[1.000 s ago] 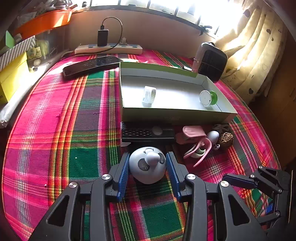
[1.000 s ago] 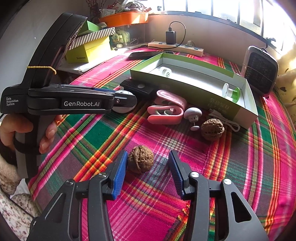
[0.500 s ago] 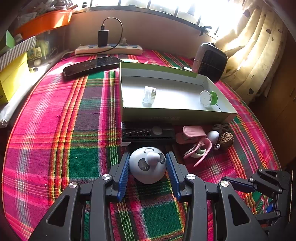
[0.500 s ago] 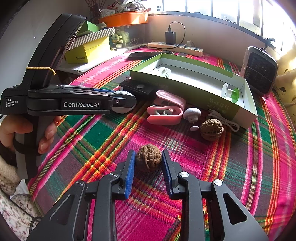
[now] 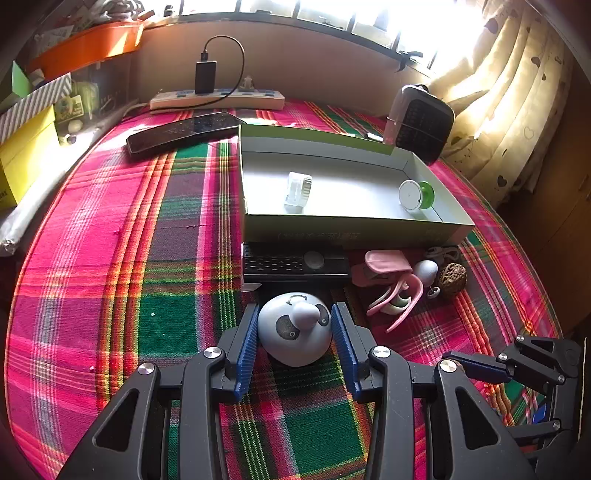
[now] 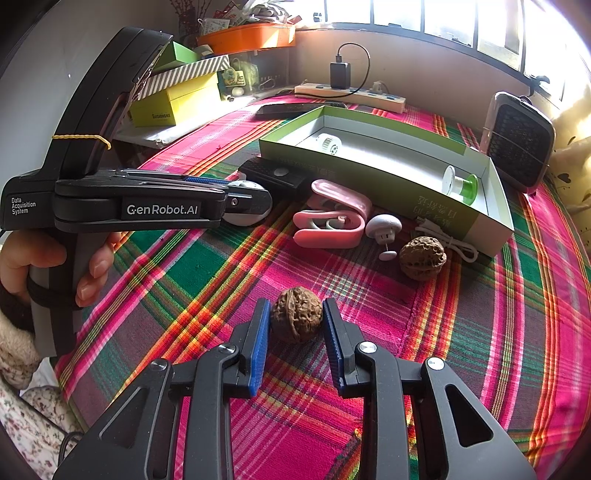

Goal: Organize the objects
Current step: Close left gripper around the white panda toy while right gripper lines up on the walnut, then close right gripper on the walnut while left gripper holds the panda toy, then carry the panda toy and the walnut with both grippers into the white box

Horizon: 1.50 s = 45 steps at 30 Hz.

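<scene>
Right gripper (image 6: 295, 317) has narrowed since before, clamping the walnut (image 6: 296, 314) near the box (image 6: 458, 218); left gripper (image 5: 294, 326) unchanged, gripping the panda dome (image 5: 295, 332)

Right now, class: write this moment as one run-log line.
left tool: shut on panda dome | right tool: shut on walnut | both on tablecloth | green box: two items inside

Strong daylight pours through the window (image 5: 332, 14) at the back, blown out to pure white in both views. It glares on the curtain (image 5: 517, 92) and washes over the far side of the plaid tablecloth (image 5: 110, 221). The near foreground lies dimmer, with soft shadows under the objects. Both pictures are sharp at the centre, bend strongly at the edges, and darken to black corners.
</scene>
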### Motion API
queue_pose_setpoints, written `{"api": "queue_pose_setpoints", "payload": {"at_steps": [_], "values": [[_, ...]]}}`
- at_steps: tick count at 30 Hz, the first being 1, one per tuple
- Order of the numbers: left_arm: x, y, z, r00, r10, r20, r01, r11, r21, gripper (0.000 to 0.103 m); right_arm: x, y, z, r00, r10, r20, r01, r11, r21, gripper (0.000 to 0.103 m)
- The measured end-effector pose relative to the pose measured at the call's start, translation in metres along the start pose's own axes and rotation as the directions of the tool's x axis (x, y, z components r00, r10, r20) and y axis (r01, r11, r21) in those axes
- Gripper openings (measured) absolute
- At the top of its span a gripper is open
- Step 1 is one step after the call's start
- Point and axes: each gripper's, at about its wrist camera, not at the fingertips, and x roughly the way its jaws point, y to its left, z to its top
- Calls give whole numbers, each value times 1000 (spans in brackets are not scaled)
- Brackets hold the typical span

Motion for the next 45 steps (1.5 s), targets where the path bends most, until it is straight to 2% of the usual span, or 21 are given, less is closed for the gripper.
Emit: {"api": "queue_pose_setpoints", "payload": {"at_steps": [12, 31, 45], "values": [[-7, -1, 2, 1000, -4, 21, 4, 1000, 8, 28, -1, -2, 1, 1000, -13, 4, 13, 1000, 3, 29], [-9, -6, 1, 1000, 8, 24, -8, 1000, 29, 28, -7, -3, 3, 999, -26, 27, 25, 1000, 13, 29], [-33, -18, 18, 996, 1, 85, -7, 997, 71, 28, -25, -14, 28, 994, -55, 99, 52, 998, 28, 30]]}}
